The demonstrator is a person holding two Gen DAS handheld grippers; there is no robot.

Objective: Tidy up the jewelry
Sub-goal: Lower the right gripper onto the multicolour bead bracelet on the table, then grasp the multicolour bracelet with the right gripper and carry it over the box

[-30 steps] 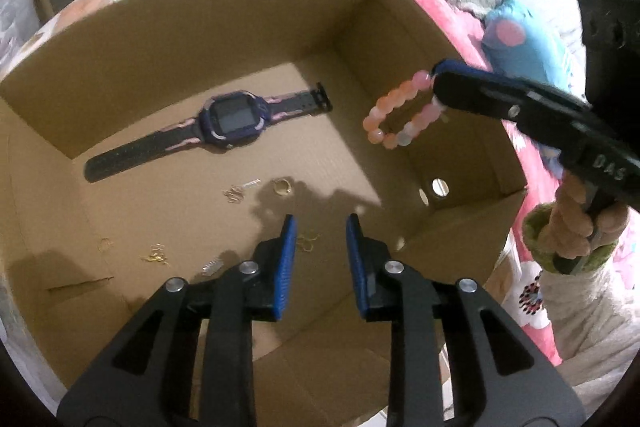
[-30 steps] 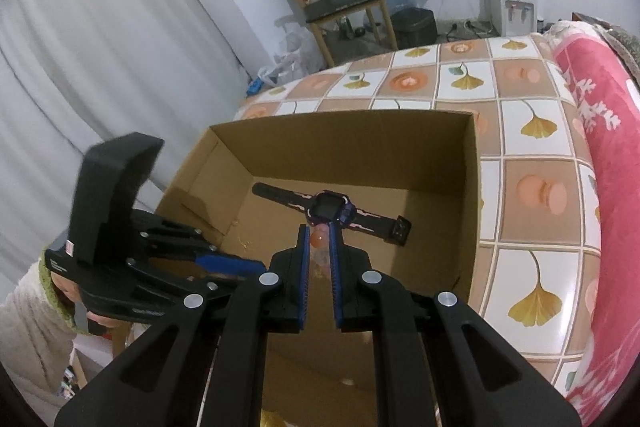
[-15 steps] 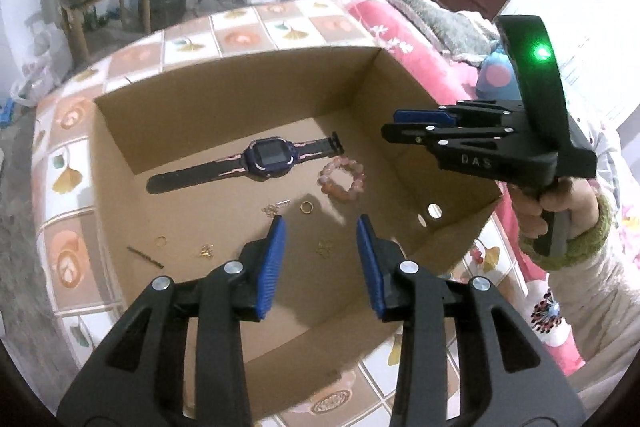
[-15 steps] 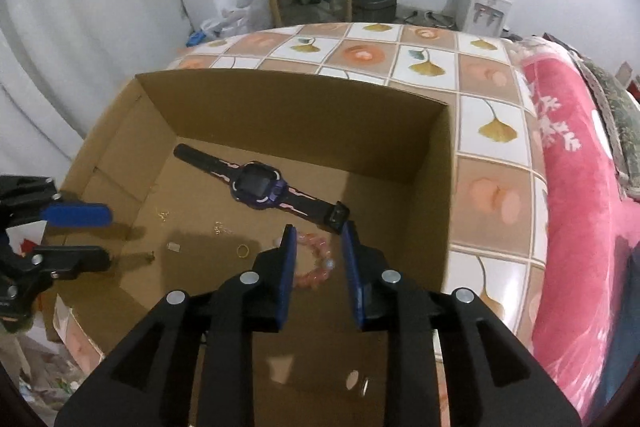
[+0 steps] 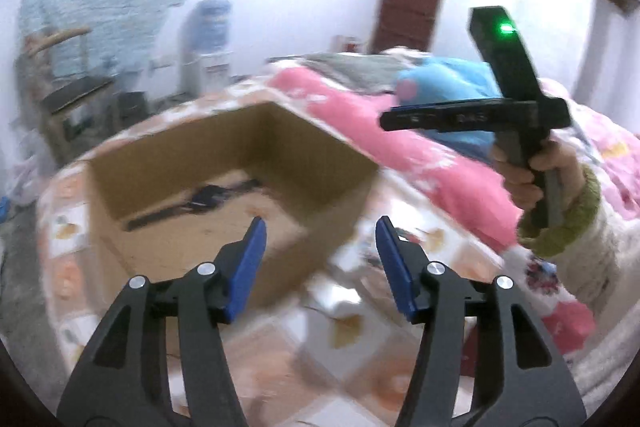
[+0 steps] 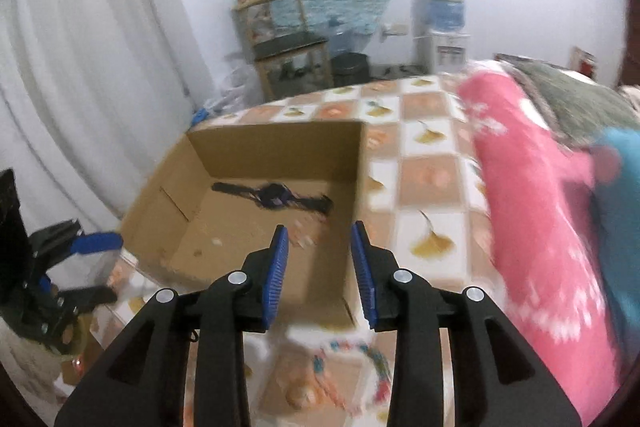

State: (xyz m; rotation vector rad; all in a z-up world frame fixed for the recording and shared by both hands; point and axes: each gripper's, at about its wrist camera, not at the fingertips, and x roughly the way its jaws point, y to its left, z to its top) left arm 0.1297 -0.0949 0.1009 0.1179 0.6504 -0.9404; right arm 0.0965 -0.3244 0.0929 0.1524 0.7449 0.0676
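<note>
Both tongs (image 5: pixel 320 251) (image 6: pixel 319 255) pulled back, opening empty; watch (image 6: pixel 274 195) lies in box (image 6: pixel 276 147) ahead.

Both the left gripper (image 5: pixel 320 239) and right gripper (image 6: pixel 319 245) have just been opening, empty.

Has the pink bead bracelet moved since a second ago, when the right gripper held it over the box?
Yes. The pink bead bracelet now lies on the cardboard box floor near the watch; the right gripper, whose jaws have just been opening, is empty.
</note>
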